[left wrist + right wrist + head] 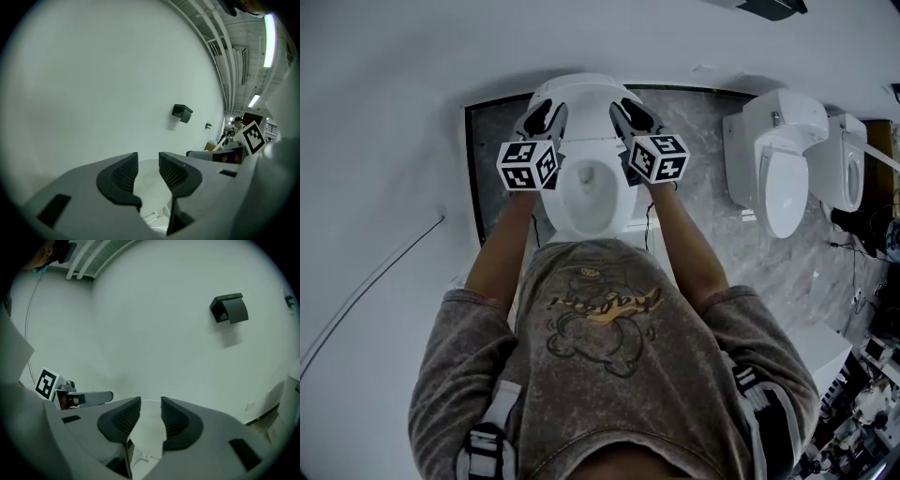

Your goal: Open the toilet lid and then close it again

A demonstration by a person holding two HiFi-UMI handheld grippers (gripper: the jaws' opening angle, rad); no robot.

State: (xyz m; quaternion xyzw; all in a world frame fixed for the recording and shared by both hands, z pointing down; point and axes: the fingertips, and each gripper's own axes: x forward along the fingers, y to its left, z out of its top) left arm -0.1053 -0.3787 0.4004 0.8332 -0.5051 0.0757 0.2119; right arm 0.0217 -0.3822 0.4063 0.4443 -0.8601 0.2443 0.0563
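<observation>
The white toilet (589,192) stands in front of me with its seat and bowl showing. Its lid (581,92) is raised upright against the wall. My left gripper (546,116) is at the lid's left top corner and my right gripper (630,114) at its right top corner. In the left gripper view the left gripper (147,169) has its jaws apart, with the lid's white edge (149,190) in the gap and no pad pressing on it. The right gripper (150,414) stands the same way over the lid (148,430).
A white wall rises close behind the toilet, with a black holder (229,309) mounted on it. Two more white toilets (783,164) stand to the right on the marble floor. A thin cable (375,281) runs along the left wall. The person's torso fills the near side.
</observation>
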